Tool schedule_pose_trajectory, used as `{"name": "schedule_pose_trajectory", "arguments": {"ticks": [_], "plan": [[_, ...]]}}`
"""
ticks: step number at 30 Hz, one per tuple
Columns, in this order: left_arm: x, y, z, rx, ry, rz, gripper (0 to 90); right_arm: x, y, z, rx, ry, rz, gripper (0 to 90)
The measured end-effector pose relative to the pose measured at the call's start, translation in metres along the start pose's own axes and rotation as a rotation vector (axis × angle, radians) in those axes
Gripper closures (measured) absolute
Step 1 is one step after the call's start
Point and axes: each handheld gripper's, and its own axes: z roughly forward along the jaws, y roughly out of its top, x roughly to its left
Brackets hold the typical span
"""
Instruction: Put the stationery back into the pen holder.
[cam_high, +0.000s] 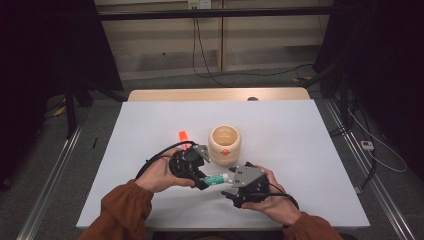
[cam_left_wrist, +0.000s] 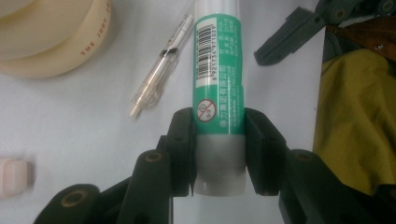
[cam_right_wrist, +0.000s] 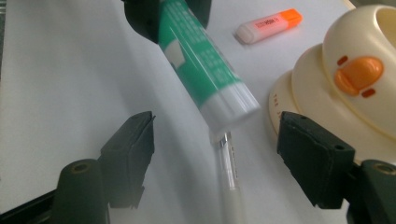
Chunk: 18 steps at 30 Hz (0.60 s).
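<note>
A green glue stick (cam_left_wrist: 218, 70) with a grey base and a white cap is clamped near its base by my left gripper (cam_left_wrist: 217, 119), which is shut on it. In the high view the stick (cam_high: 215, 178) lies level just above the table, between the left gripper (cam_high: 202, 180) and the right gripper (cam_high: 228, 184). In the right gripper view the white cap (cam_right_wrist: 231, 105) points toward my right gripper (cam_right_wrist: 215, 128). That gripper's jaws stand open on either side of the cap, and its pads do not touch it.
A cream duck-shaped pen holder (cam_high: 225, 144) stands just behind the grippers. An orange highlighter (cam_high: 183, 135) lies to its left. A clear pen (cam_right_wrist: 229, 172) rests on the white table (cam_high: 300, 150) under the glue stick. A small pale block (cam_left_wrist: 11, 176) lies nearby.
</note>
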Motion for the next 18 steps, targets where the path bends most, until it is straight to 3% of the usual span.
{"name": "schedule_pose_trajectory", "arguments": {"ticks": [9, 10, 14, 18], "plan": [[0.001, 0.009, 0.010, 0.045, -0.019, 0.012, 65.8, 0.001, 0.010, 0.006, 0.029, 0.019, -0.088, 40.8], [-0.001, 0.009, 0.012, 0.028, -0.022, -0.010, 65.7, 0.001, 0.011, 0.007, 0.028, 0.013, -0.097, 41.0], [0.001, 0.012, 0.013, 0.051, -0.024, 0.021, 65.7, 0.003, 0.013, 0.011, 0.041, 0.024, -0.130, 44.9], [0.000, 0.013, 0.015, 0.057, -0.028, 0.023, 65.8, 0.005, 0.014, 0.012, 0.041, 0.026, -0.142, 50.7]]}}
